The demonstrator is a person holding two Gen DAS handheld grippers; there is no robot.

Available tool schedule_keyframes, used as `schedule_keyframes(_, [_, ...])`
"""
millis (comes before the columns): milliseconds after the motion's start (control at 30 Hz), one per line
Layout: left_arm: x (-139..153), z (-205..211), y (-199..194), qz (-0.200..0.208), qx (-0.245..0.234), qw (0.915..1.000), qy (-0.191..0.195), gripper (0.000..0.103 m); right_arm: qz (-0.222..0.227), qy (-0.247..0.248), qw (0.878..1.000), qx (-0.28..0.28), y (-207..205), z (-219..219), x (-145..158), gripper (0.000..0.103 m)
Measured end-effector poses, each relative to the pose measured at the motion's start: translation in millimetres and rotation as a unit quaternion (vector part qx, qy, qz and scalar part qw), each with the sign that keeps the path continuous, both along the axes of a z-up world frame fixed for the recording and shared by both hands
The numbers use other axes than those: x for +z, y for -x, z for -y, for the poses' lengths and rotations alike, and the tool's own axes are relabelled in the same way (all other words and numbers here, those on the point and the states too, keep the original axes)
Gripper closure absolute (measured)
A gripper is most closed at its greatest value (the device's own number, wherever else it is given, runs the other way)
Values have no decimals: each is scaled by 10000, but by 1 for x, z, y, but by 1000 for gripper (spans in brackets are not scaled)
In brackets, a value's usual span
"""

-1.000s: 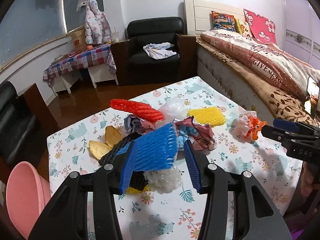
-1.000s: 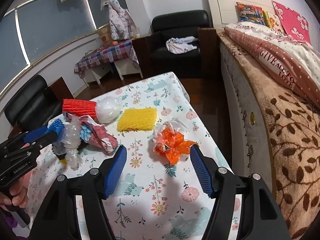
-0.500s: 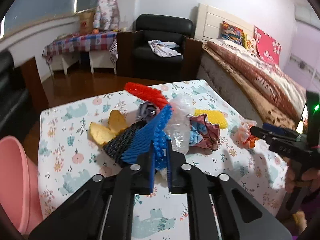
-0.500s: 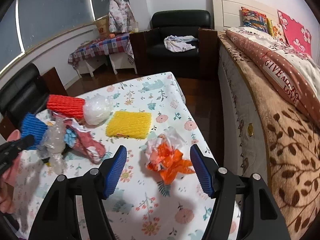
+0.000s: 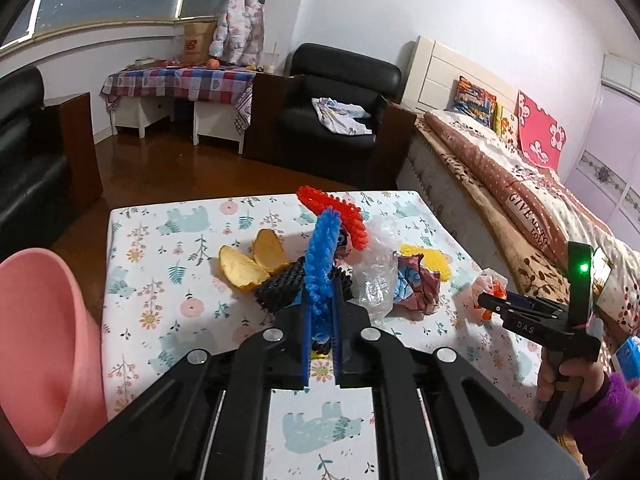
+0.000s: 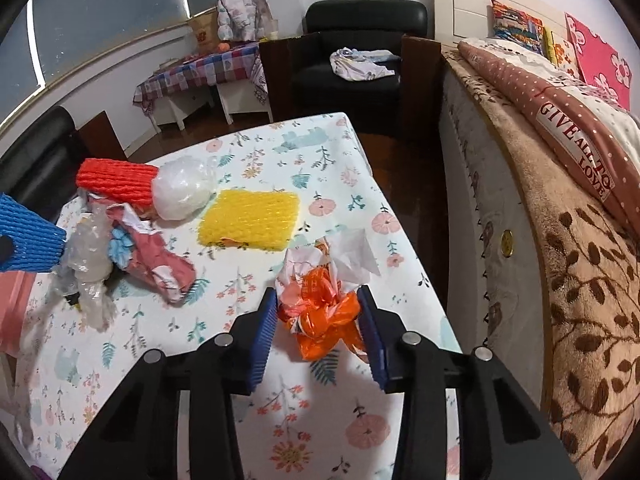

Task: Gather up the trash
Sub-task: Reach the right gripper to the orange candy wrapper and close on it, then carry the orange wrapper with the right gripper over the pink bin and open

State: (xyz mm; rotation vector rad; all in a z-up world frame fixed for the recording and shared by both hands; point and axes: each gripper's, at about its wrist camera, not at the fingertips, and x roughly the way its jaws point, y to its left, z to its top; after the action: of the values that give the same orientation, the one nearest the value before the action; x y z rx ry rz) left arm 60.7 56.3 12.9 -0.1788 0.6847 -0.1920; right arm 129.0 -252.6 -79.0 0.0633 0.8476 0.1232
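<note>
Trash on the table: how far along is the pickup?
Early. Nothing visibly binned; only part of the pink bin shows. In hand: left gripper shut on the blue foam net; right gripper closing around the orange wrapper. Left on the table: red foam net, yellow foam net, white bag, clear plastic, printed paper wad, peels.

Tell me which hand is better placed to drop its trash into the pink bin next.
Left. The left gripper is already shut on the blue foam net, and the pink bin sits right beside it. The right gripper is only closing around the orange wrapper, which lies on the table.
</note>
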Motion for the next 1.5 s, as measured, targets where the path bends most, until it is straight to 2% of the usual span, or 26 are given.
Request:
schedule_keyframes(267, [11,-21,17,160,271,9995,-4,96,421,-241,9984,286,25,-22,39,64])
schedule_keyframes(567, [18,-75,44,211,1097,9937,-45,96,786,-553,9827,1581,41,-116,77,64])
schedule_keyframes(867, [15,-131,75,83,2014,9794,-139,96,747,-832,9594,2591,42,-213,86,64])
schedule_keyframes(1133, [7,-164,89,-144,2740,9606,-441,96,648,-1083,9318,3404,47,-300,94,64])
schedule_keyframes(1300, [-4,-181,95,-345,3022,9513,-507,96,448,-1274,9184,3718,46,-348,93,64])
schedule_keyframes(1500, [-17,-194,97,-532,3229,9435,-526,96,226,-1253,9089,3970,41,-394,82,64])
